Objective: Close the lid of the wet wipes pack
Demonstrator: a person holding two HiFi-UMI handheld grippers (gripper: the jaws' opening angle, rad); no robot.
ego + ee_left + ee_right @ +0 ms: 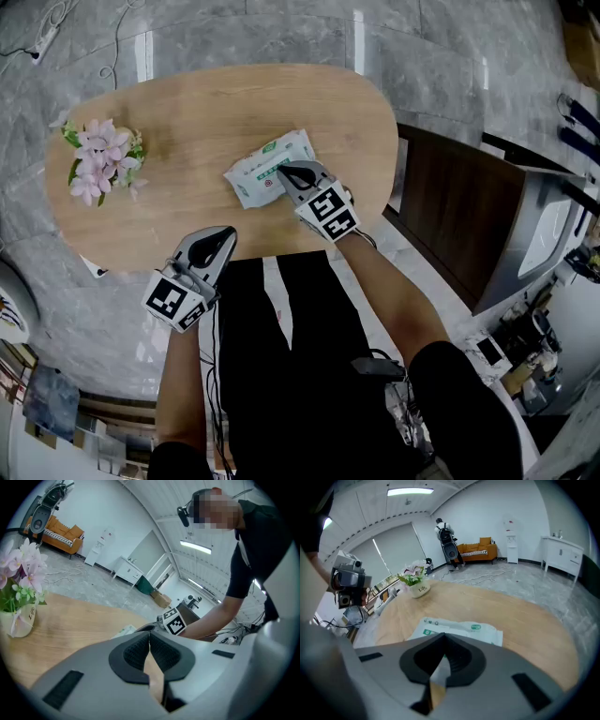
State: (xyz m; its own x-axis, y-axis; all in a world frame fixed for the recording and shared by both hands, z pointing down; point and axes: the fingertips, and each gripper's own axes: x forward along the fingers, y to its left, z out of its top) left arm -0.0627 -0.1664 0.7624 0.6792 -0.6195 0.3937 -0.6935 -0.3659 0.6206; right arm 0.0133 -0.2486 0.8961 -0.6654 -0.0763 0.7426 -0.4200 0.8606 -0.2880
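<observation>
We held the right gripper (286,174), fingers together, at five o'clock of the white-and-green plastic wet wipes pack (265,161); the left gripper (227,235) likewise, at seven.

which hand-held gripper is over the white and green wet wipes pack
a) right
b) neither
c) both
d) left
a: the right hand-held gripper sits over the near end of the white and green wet wipes pack, while the left hand-held gripper is at the near edge of the oval wooden table, apart from the pack.
</observation>
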